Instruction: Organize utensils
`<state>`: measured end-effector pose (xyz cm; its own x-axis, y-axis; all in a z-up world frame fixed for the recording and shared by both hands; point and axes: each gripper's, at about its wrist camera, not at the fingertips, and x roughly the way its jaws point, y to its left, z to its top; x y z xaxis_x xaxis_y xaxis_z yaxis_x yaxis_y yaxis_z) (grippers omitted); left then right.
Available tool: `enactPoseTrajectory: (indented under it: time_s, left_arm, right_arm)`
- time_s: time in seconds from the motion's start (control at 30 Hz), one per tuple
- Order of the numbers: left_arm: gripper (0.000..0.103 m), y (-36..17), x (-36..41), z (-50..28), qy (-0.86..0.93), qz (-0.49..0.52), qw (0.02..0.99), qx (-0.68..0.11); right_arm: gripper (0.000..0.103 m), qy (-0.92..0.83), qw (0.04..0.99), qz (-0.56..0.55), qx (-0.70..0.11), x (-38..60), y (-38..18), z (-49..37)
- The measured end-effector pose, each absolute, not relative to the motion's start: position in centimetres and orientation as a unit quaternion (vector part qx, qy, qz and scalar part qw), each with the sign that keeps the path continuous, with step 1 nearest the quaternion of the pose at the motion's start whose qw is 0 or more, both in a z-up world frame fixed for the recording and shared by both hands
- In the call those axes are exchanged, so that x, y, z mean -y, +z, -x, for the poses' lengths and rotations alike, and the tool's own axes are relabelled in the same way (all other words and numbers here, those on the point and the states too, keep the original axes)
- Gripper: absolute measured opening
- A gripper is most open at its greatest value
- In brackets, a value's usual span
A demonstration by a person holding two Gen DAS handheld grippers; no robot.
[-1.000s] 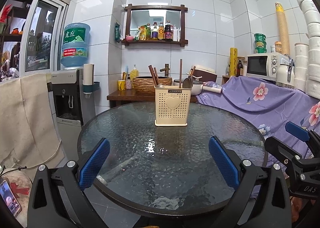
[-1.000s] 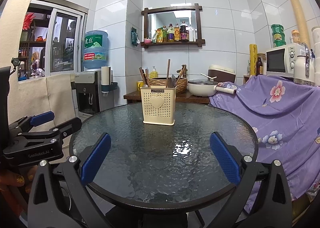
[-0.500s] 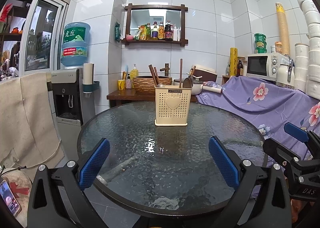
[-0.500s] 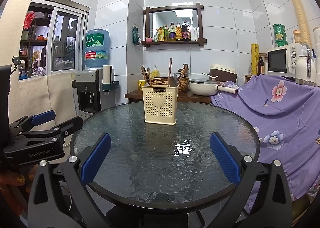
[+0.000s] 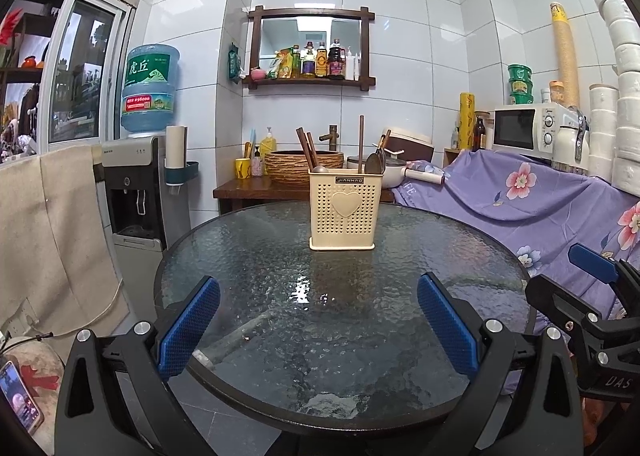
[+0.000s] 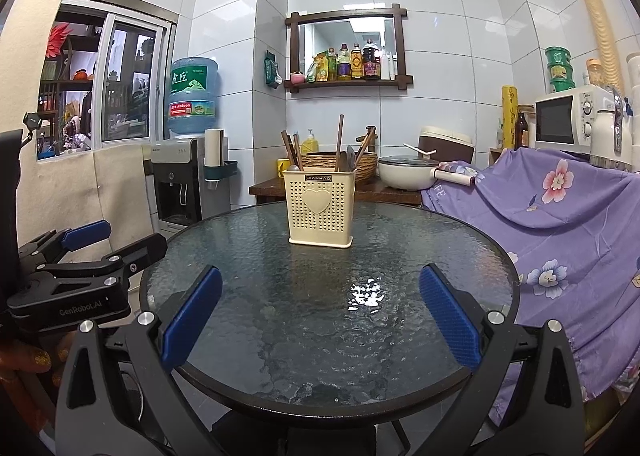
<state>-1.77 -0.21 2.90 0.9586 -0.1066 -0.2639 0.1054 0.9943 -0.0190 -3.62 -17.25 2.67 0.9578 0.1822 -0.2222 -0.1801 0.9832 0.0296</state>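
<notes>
Standing upright on the far half of a round glass desk [image 5: 248, 296] is a cream plastic utensil holder [image 5: 345, 208] with a heart on its perforated front. Several utensils [image 5: 362, 143] stick up out of it: dark wooden sticks, perhaps chopsticks, leaning left, one tall straight handle, and what look like spoon bowls near the rim. Nothing else lies on the glass.

Both grippers hang over the near edge, well apart from the holder. The left gripper [image 5: 318, 322] has its blue-padded fingers [image 5: 188, 326] spread wide and holds nothing. The right gripper [image 6: 320, 320] is likewise spread wide and empty, just beside the left one.

Judging the risks: the holder looks light and tall, so a sideways pull on one handle could tip it or drag it across the slick glass. The handles crowd together, so fingers closing on one may catch a neighbour and lift both. With the two grippers so near each other, reaching in together could make them collide.
</notes>
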Motion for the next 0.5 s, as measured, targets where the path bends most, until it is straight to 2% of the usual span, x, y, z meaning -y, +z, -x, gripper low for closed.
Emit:
enactPoseTrajectory:
  time_s: [0.5]
  left_arm:
    - [0.097, 2.63, 0.10, 1.65, -0.054, 0.003, 0.989, -0.138]
  right_arm:
    - [0.097, 0.090, 0.989, -0.002, -0.115, 17.10, 2.45, 3.59]
